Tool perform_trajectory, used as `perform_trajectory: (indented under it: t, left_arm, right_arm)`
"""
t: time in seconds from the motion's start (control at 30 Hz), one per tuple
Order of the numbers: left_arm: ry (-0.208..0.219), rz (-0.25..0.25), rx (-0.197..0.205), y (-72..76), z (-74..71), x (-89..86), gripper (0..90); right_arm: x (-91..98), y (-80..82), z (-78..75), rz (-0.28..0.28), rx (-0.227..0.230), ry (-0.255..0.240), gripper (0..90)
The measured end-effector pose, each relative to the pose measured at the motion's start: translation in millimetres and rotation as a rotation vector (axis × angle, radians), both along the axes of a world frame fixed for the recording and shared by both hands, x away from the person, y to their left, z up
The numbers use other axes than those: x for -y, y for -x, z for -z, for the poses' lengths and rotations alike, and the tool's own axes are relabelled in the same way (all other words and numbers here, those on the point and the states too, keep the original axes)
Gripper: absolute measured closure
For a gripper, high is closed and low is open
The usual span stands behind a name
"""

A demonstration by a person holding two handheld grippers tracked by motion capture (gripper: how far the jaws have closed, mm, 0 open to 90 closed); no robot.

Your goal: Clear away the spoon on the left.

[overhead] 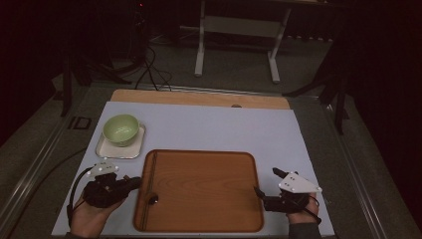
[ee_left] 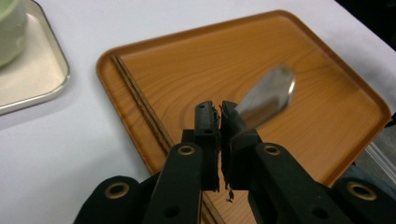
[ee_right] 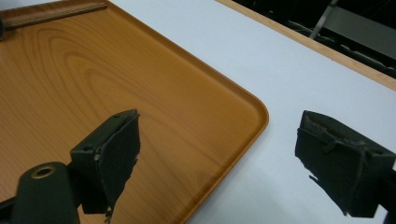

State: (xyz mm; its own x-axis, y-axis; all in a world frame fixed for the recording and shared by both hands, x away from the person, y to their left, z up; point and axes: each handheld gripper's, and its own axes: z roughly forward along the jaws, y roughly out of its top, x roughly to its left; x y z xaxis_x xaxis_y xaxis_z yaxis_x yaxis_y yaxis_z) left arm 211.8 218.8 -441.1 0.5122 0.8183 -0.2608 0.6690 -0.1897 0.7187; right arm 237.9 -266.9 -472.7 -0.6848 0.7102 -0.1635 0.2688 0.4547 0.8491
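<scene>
A wooden tray [overhead: 199, 191] lies in front of me on the white table top. My left gripper [overhead: 138, 183] reaches over the tray's left edge. In the left gripper view its jaws [ee_left: 218, 109] stand almost together, shut on the handle of a metal spoon [ee_left: 268, 95]. The spoon's bowl is blurred and points out above the tray [ee_left: 299, 56]. A pair of dark chopsticks [ee_left: 140, 107] lies along the tray's left side. My right gripper [overhead: 265, 181] rests at the tray's right edge; its jaws [ee_right: 219, 135] stand wide open with nothing between them, one over the tray [ee_right: 70, 70], one over the table.
A green bowl [overhead: 121, 128] sits on a small pale tray [overhead: 107, 152] at the back left, near the left gripper. Bare white table top [overhead: 224, 127] stretches behind the wooden tray. Beyond the table's far wooden edge stand a white frame and cables on the floor.
</scene>
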Motion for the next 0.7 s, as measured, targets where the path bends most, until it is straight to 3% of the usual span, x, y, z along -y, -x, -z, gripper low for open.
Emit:
perform_trajectory:
  t: [0.13,0.17,0.43,0.7]
  left_arm:
    - [-0.003,-0.006,0.001,-9.2,2.7,4.6,85.5]
    - [-0.004,-0.004,-0.005,-17.7,7.5,9.2,85.9]
    - [0.029,0.024,-0.048,-42.5,29.9,24.4,84.4]
    - [-0.004,0.048,-0.122,-64.0,50.1,35.7,80.5]
  right_arm:
    - [-0.3,0.1,-0.1,0.0,0.0,0.005,13.6]
    - [-0.3,0.2,-0.1,0.001,0.0,0.006,13.6]
    - [0.1,0.6,-0.2,0.002,0.002,0.008,13.6]
    - [0.2,0.8,-0.4,0.002,0.001,0.01,13.6]
